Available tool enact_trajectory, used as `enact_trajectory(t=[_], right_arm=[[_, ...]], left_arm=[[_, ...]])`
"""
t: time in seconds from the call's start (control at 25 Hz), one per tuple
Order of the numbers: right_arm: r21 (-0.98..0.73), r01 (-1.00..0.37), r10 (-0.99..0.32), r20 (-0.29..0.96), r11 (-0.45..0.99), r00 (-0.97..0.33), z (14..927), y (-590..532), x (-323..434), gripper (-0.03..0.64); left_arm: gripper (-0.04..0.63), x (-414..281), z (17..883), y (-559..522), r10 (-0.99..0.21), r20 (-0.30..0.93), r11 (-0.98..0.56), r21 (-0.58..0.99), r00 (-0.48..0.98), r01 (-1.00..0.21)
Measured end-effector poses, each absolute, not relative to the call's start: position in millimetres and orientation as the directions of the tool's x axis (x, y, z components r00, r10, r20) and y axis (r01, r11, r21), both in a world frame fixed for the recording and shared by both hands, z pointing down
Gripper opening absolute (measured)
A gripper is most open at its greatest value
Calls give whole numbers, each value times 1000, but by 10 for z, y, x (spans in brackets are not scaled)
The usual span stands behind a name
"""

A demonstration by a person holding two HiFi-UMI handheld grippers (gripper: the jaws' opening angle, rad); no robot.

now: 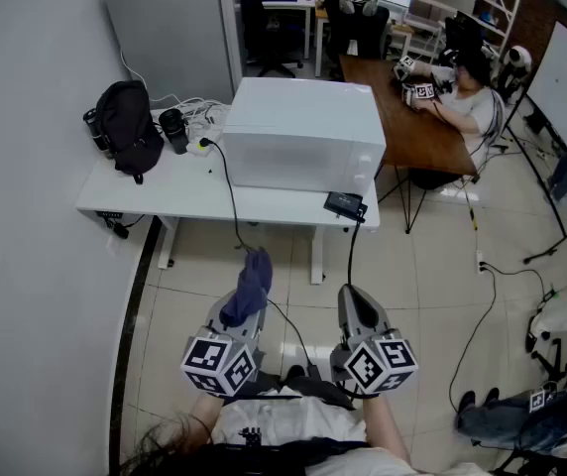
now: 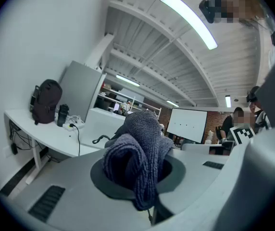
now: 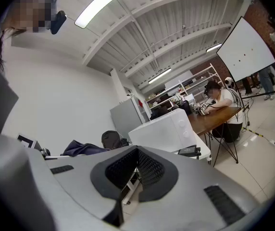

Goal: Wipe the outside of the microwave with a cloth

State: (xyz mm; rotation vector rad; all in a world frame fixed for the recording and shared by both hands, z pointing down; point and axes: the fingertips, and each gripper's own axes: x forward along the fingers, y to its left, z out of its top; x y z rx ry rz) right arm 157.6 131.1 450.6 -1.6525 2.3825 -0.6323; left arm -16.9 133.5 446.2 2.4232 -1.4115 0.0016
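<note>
The white microwave (image 1: 303, 132) stands on a white table (image 1: 179, 191) ahead of me, seen from above; it also shows in the right gripper view (image 3: 168, 131). My left gripper (image 1: 253, 278) is held low over the tiled floor, well short of the table, shut on a dark blue knitted cloth (image 1: 252, 284) that bunches up out of its jaws (image 2: 140, 162). Beside it, my right gripper (image 1: 354, 297) points at the table, shut with nothing between its ribbed pads (image 3: 149, 167). Neither gripper touches the microwave.
A black backpack (image 1: 125, 127), a black bottle (image 1: 174, 130) and a power strip with cables (image 1: 200, 147) lie left of the microwave. A small black box (image 1: 344, 204) sits at the table's front edge. Behind are a grey cabinet (image 1: 170, 28) and a person at a wooden table (image 1: 412, 117).
</note>
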Motion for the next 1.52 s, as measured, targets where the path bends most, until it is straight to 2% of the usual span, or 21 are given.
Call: enact_trajectory(t=[0.16,0.4,0.64,0.88,1.04,1.2,1.52], right_arm=[[-438,-855,-924,119,278,-362,4560,1126,1654,28],[-450,-842,-913,124,296,-388,4605,656,1558,28],[-439,-853,-927,105,281,-360,4537,-170,1477,28],[-405,-878,-943,94,257,-320,4370,-1021,1174,28],[-424,-885,-967,76,191,-245,4349,-1356,1093,28],[-426,-893,-971,115,143,-210,4435,-1485,1043,28],[-413,-907,-985,108,80,-136,4316,-1883,1311,28]], left_arm=[[54,-347,4338,952,-890,108,-396,299,443,-868],[52,-1005,4146,27,-968,15,-233,309,250,-922],[51,-1464,4049,-1267,-974,-23,-222,303,225,-927],[51,-1749,4174,-2727,-944,9,-313,291,329,-904],[51,-1730,4304,-3605,-904,46,-397,274,425,-876],[51,-1562,4390,-4311,-870,96,-465,167,483,-870],[51,-1012,4695,-5198,-777,190,-592,104,600,-799]])
